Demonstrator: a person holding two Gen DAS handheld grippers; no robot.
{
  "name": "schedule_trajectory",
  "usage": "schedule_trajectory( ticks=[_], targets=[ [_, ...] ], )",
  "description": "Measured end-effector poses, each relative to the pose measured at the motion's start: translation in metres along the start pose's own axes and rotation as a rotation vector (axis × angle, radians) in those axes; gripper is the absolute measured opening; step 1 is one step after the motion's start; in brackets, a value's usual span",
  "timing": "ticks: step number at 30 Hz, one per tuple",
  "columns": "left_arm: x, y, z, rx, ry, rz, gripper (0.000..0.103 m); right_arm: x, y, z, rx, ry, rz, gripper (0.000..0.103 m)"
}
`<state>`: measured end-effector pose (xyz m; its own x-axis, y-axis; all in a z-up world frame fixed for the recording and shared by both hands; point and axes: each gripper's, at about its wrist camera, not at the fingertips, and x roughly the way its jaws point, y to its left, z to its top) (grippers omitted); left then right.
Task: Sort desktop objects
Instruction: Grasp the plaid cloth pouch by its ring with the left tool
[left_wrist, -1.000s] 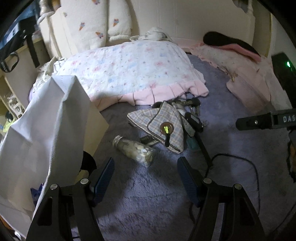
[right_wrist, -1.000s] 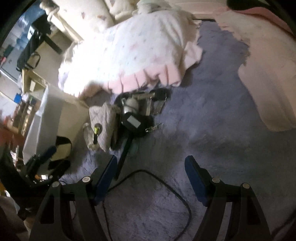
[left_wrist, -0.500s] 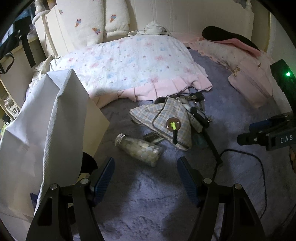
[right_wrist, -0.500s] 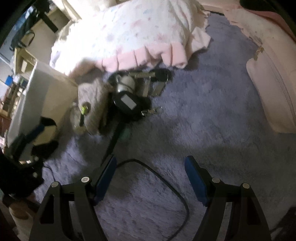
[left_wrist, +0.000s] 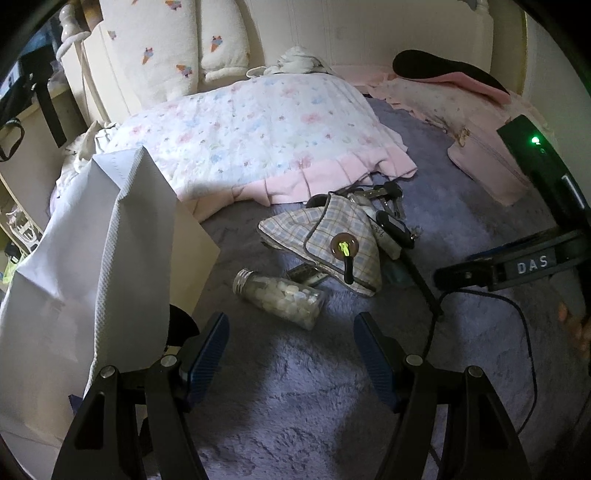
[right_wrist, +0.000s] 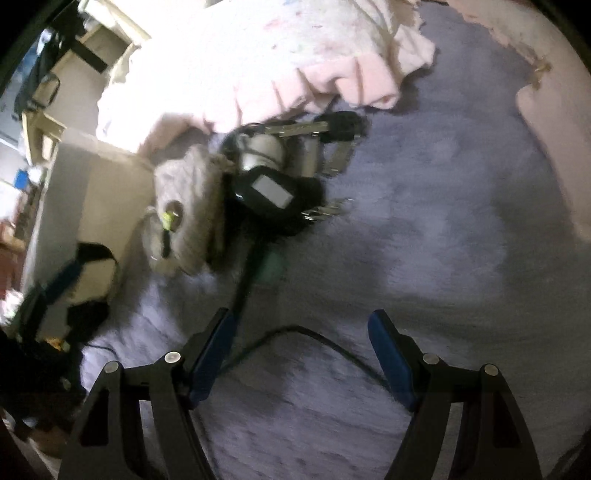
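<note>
With both the left gripper (left_wrist: 290, 345) and right gripper (right_wrist: 301, 350) spread apart and empty, the round bottle (left_wrist: 280, 299) lying mid-frame beside the checked pouch (left_wrist: 325, 240) may roll off when pinched.
</note>
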<state>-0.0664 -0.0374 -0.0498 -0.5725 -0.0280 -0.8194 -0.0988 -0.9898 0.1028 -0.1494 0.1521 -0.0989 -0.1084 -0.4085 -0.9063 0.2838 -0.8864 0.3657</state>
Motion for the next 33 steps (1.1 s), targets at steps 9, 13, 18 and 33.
schedule_trajectory(
  ticks=[9, 13, 18, 33],
  targets=[
    [0.005, -0.005, -0.002, 0.022, 0.014, 0.001, 0.067, 0.028, 0.009, 0.003, 0.079, 0.049, 0.032, 0.050],
    [0.006, -0.002, 0.000, 0.003, 0.007, -0.018, 0.067, 0.029, -0.002, 0.003, 0.147, 0.035, 0.075, 0.016],
    [0.010, -0.002, 0.004, -0.016, -0.009, -0.034, 0.067, 0.027, -0.012, 0.002, 0.246, 0.064, 0.221, 0.010],
    [0.046, -0.032, 0.029, -0.013, -0.044, -0.112, 0.067, -0.063, -0.023, -0.018, 0.290, -0.065, 0.308, 0.010]
  ],
)
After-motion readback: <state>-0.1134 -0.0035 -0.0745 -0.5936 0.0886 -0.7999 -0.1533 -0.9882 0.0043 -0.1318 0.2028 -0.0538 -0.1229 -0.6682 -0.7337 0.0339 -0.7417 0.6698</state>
